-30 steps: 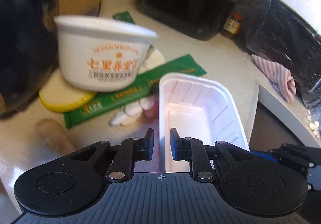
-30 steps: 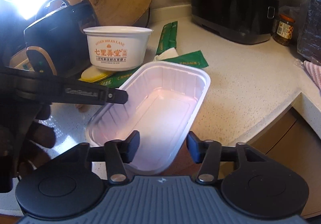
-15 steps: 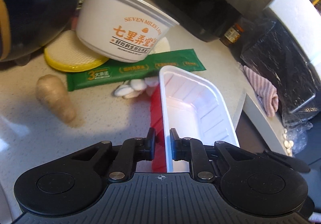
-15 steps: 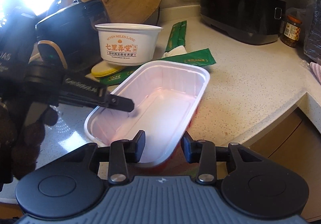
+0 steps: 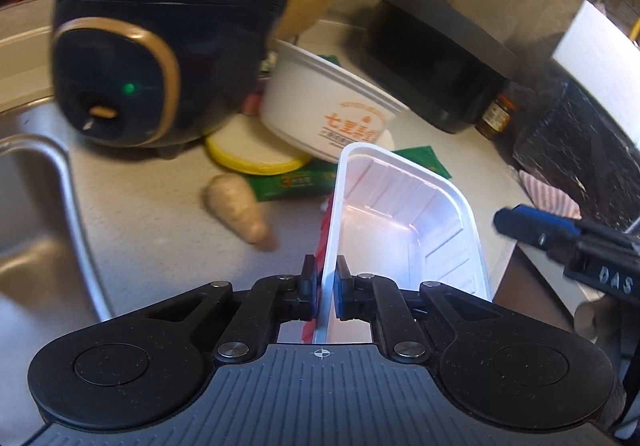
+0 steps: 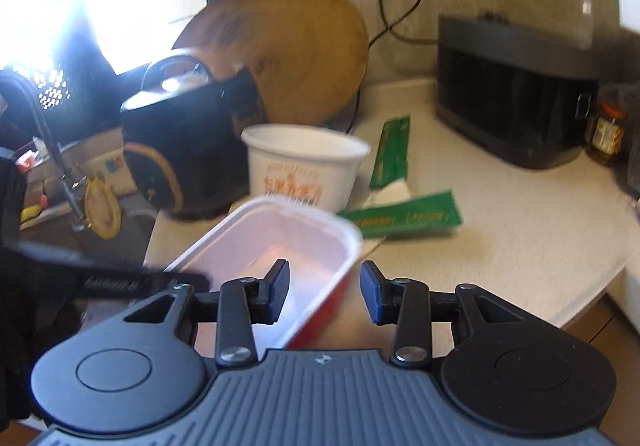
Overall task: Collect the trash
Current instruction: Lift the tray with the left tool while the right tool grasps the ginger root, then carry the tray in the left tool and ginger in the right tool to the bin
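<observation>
A white plastic tray (image 5: 400, 230) with a red underside hangs tilted above the counter. My left gripper (image 5: 325, 286) is closing, and its pads press the tray's near left wall from both sides. In the right wrist view the same tray (image 6: 280, 238) shows its red side, with one left gripper finger (image 6: 160, 280) at its left rim. My right gripper (image 6: 324, 292) stands open, its jaws astride the tray's near corner without pressing it. A white paper bowl (image 5: 320, 114) with orange print, green packets (image 6: 400, 218) and a crumpled tissue (image 6: 394, 192) lie behind.
A dark rice cooker (image 5: 152, 58) stands at the left by a steel sink (image 5: 28, 206). A ginger root (image 5: 236, 206) and a yellow lid (image 5: 252, 150) lie near the tray. A black appliance (image 5: 436, 58), a jar (image 5: 496, 114) and a striped cloth (image 5: 548, 194) sit to the right.
The left jaws have closed onto the tray's wall and swung it left toward the sink, off the counter. The right gripper has risen, its jaws slightly narrower.
</observation>
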Tool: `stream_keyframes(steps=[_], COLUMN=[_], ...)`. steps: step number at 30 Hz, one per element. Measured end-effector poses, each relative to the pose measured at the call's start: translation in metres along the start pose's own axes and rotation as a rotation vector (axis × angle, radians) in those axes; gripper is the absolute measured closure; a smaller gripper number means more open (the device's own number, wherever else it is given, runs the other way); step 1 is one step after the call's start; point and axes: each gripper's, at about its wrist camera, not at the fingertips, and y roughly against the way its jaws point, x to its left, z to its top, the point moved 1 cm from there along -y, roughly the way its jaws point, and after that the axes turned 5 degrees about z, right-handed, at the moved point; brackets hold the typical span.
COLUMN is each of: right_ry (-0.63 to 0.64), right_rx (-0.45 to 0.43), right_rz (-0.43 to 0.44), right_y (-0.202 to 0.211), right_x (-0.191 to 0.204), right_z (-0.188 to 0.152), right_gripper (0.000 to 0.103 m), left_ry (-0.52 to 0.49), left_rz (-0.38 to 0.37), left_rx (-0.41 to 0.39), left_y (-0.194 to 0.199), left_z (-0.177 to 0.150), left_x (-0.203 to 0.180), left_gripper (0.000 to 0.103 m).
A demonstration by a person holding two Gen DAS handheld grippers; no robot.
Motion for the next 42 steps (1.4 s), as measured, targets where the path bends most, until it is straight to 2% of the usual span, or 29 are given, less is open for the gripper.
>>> stream_keyframes(steps=[4, 9, 17, 20, 22, 25, 29, 30, 31, 37, 42], right_ry=[-0.044, -0.059, 0.16, 0.211, 0.235, 0.27, 0.271, 0.261, 0.251, 0.172, 0.069], right_rx=[0.021, 0.095, 0.197, 0.209, 0.217, 0.252, 0.294, 0.301, 0.306, 0.279, 0.21], right_rz=[-0.033, 0.028, 0.159, 0.185, 0.201, 0.208, 0.213, 0.218, 0.221, 0.239, 0.173], right_y=[-0.017, -0.052, -0.114, -0.138, -0.153, -0.177, -0.195, -0.195, -0.193, -0.158, -0.104], right_x=[-0.013, -0.006, 0.065, 0.084, 0.095, 0.105, 0.112, 0.112, 0.111, 0.085, 0.04], right_z=[0.005, -0.002, -0.005, 0.0, 0.005, 0.006, 0.005, 0.005, 0.006, 0.008, 0.007], right_gripper=[0.064, 0.064, 0.059, 0.059, 0.053, 0.05, 0.053, 0.063, 0.069, 0.069, 0.069], left_ry=[0.054, 0.143, 0.235, 0.25, 0.259, 0.267, 0.268, 0.264, 0.261, 0.209, 0.11], left_rz=[0.035, 0.104, 0.222, 0.244, 0.261, 0.276, 0.274, 0.271, 0.264, 0.201, 0.086], left_rx=[-0.037, -0.083, -0.126, -0.129, -0.131, -0.134, -0.125, -0.126, -0.128, -0.122, -0.093], left_y=[0.023, 0.049, 0.077, 0.081, 0.081, 0.083, 0.08, 0.079, 0.078, 0.066, 0.043], left_z=[-0.004, -0.006, -0.007, -0.01, -0.012, -0.015, -0.015, -0.014, -0.013, -0.004, 0.011], left_x=[0.024, 0.057, 0.109, 0.118, 0.121, 0.126, 0.127, 0.125, 0.124, 0.103, 0.065], left_gripper=[0.092, 0.092, 0.092, 0.092, 0.092, 0.092, 0.092, 0.092, 0.092, 0.092, 0.092])
